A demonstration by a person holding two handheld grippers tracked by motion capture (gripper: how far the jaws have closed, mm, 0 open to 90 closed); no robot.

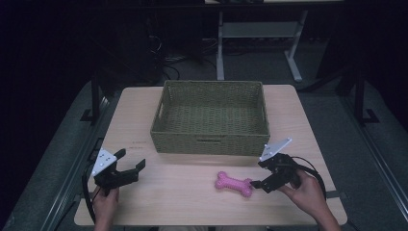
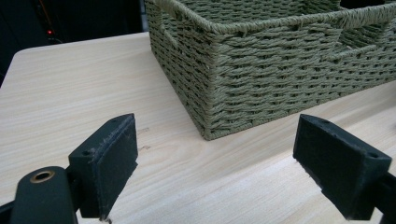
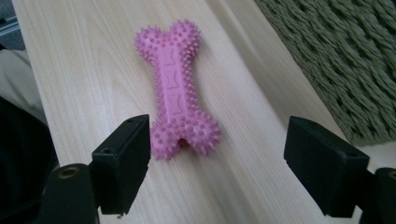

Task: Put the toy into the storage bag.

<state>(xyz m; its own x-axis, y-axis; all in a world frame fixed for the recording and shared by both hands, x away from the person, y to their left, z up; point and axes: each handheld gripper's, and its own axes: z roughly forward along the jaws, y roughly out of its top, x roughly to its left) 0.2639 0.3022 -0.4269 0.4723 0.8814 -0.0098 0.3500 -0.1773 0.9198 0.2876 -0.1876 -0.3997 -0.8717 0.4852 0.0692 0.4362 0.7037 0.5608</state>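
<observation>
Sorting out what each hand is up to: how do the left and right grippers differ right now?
The right gripper has its open jaws at one end of the pink bone toy; the left gripper has nothing between its jaws. The left points toward the basket's corner, the right along the toy. Both are open, low over the table.

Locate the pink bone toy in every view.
High view: pink bone toy lies on the table, in front of the basket, beside the right hand-held gripper.
Left gripper view: not in it.
Right gripper view: centre, near end between the open jaws.
Shared landmark: the basket.
</observation>
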